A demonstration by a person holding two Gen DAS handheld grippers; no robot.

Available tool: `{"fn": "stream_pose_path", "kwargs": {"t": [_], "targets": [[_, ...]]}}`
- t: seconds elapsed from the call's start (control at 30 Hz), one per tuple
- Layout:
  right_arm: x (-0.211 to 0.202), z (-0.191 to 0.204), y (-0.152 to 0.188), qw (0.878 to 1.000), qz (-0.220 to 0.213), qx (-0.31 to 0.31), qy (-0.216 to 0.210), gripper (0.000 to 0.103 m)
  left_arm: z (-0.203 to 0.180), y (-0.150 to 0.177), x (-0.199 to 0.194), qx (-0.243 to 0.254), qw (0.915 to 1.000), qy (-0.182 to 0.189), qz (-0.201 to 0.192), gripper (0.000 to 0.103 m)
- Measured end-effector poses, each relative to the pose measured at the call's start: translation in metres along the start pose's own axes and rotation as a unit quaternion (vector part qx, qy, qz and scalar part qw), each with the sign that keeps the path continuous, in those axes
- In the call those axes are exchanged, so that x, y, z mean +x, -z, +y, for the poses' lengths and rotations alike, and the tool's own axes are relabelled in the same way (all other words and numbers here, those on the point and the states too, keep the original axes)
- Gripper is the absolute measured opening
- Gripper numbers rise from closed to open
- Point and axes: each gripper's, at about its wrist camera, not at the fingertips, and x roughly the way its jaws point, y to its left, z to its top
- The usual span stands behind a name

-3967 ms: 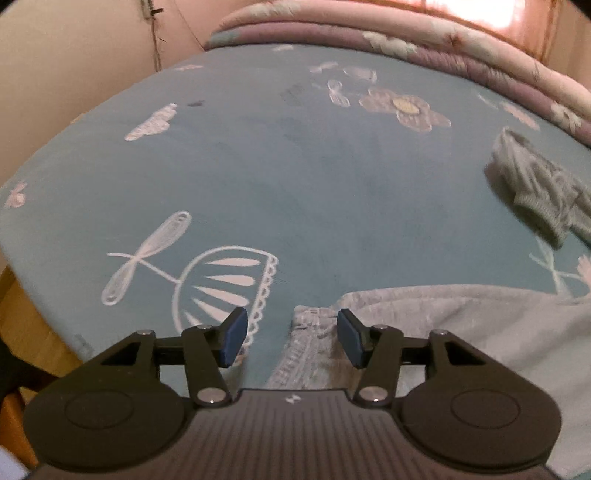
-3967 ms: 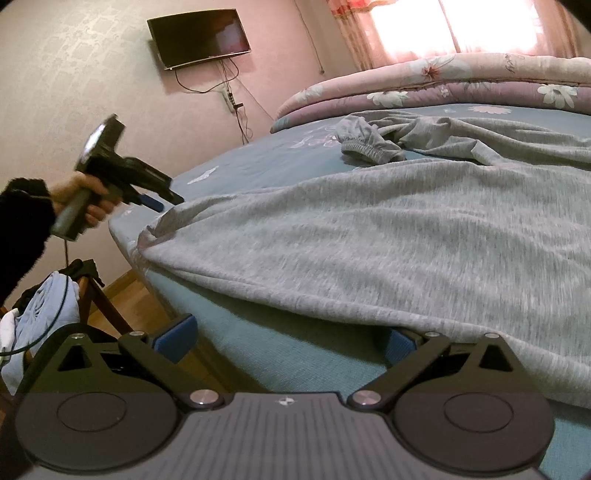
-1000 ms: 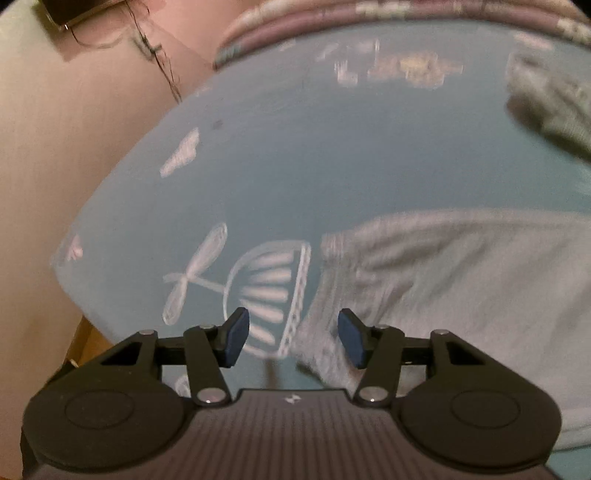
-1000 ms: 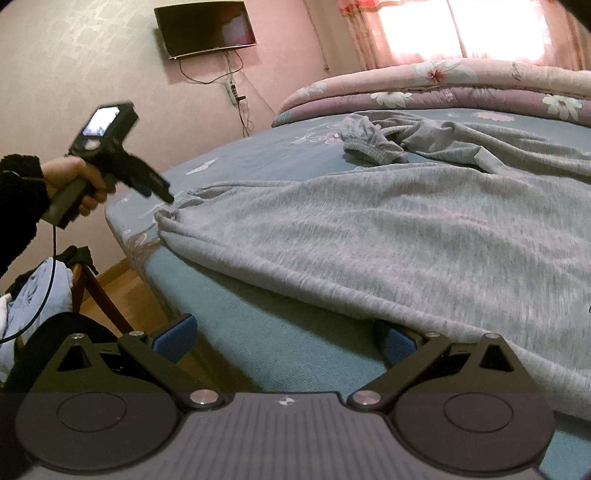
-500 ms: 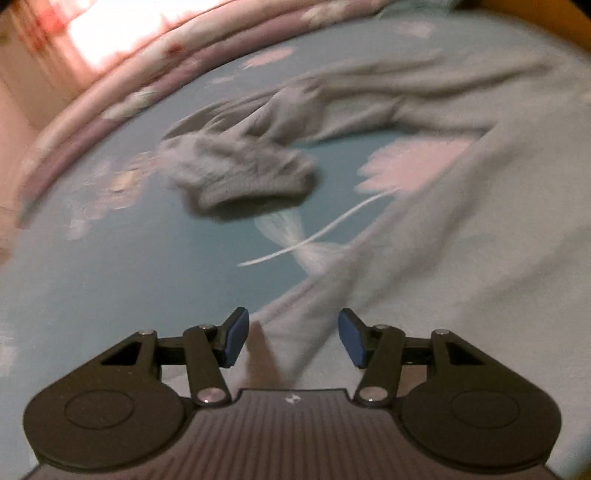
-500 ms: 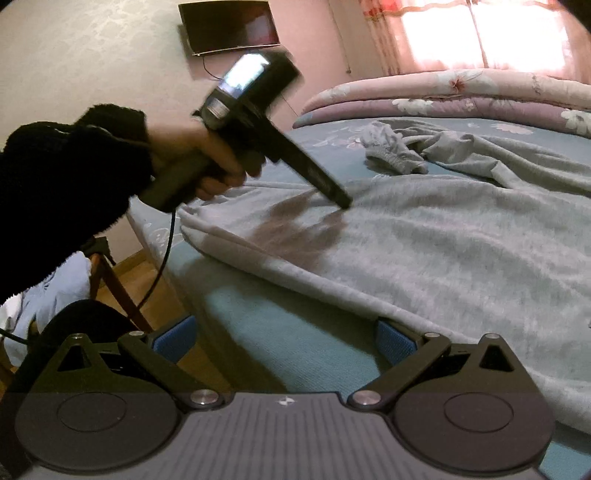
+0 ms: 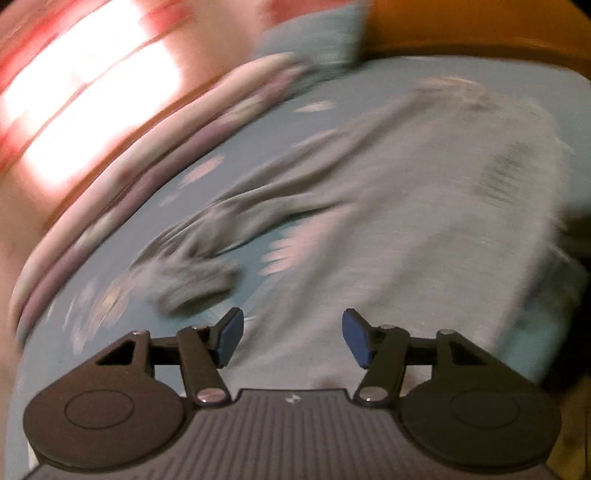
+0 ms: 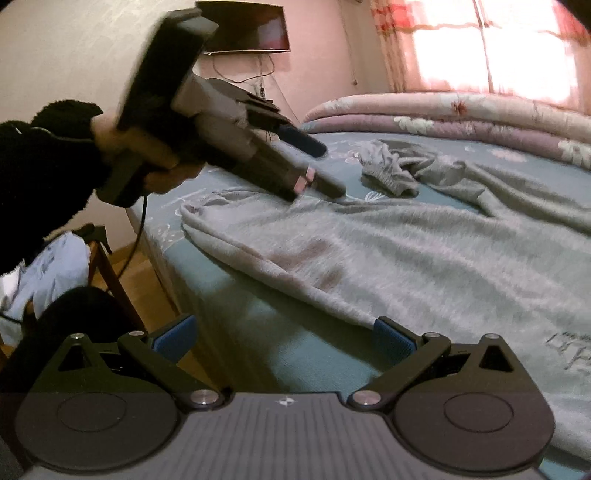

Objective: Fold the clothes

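Note:
A large grey sweatshirt [image 8: 406, 266] lies spread across the teal bed sheet [image 8: 258, 314], its hem toward me. One sleeve runs to a bunched cuff [image 8: 388, 173] further back. My left gripper [image 8: 327, 170], held in a hand with a black sleeve, hovers over the garment's far edge near that cuff. In the blurred left wrist view my left gripper [image 7: 291, 326] stands open above the grey fabric [image 7: 406, 240], with the cuff [image 7: 192, 280] ahead to the left. My right gripper [image 8: 284, 334] is wide open at the bed's near edge, its right pad beside the hem and nothing pinched.
A folded floral quilt [image 8: 443, 114] lies along the back of the bed under a bright curtained window. A wall television [image 8: 251, 29] hangs at the back left. A wooden chair with light clothes [image 8: 55, 258] stands on the floor left of the bed.
My left gripper has swung from the garment's left corner across the bed toward the cuffed sleeve, rolling as it went. The right gripper rose slightly and stays open.

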Motion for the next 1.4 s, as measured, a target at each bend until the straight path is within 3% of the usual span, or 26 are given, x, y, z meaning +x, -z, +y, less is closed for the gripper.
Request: {"fn": "stream_pose_path", "kwargs": {"t": [0.1,0.17,0.3,0.4,0.53,0.67,0.7,0.77,0.93,1.07,1.17,1.27,1.4], "targets": [[-0.019,-0.001,0.001,1.000,-0.014,-0.004,0.013,0.103,-0.044,0.006,-0.013,0.093,0.9954,0.018,-0.016,0.061],[-0.031,-0.007,0.001,0.999,-0.029,0.011,0.025,0.103,-0.072,0.013,-0.016,0.149,0.9885,0.005,-0.025,0.062],[-0.042,-0.023,0.002,0.995,-0.047,0.069,0.045,0.103,-0.108,0.029,0.000,0.219,0.9753,-0.032,-0.005,0.064],[-0.047,-0.029,0.002,0.992,-0.057,0.089,0.065,0.103,-0.116,0.034,0.011,0.226,0.9722,-0.062,0.006,0.064],[-0.051,-0.029,0.002,0.991,-0.060,0.081,0.085,0.103,-0.108,0.034,0.008,0.189,0.9791,-0.074,0.009,0.062],[-0.045,-0.021,0.003,0.989,-0.045,0.031,0.140,0.103,-0.107,0.043,0.004,0.212,0.9753,-0.058,0.018,0.038],[-0.042,-0.019,0.003,0.987,-0.040,0.017,0.153,0.103,-0.109,0.045,0.003,0.221,0.9735,-0.055,0.018,0.022],[-0.037,-0.016,0.004,0.985,-0.031,-0.006,0.171,0.103,-0.115,0.049,0.002,0.237,0.9701,-0.047,0.019,0.002],[-0.026,-0.010,0.007,0.979,-0.017,-0.039,0.199,0.103,-0.129,0.064,-0.004,0.280,0.9590,-0.047,0.003,0.001],[-0.008,0.007,0.007,0.956,0.018,-0.132,0.263,0.099,-0.134,0.069,-0.009,0.301,0.9525,-0.045,-0.006,0.001],[0.015,0.026,0.013,0.921,0.062,-0.247,0.295,0.088,-0.131,0.066,-0.008,0.283,0.9579,-0.044,-0.013,0.001],[0.040,0.038,0.023,0.889,0.098,-0.344,0.287,0.072,-0.121,0.060,-0.010,0.252,0.9659,-0.051,-0.025,0.000],[0.059,0.039,0.019,0.877,0.110,-0.371,0.284,0.062,-0.110,0.054,-0.018,0.223,0.9722,-0.056,-0.045,0.000]]}}
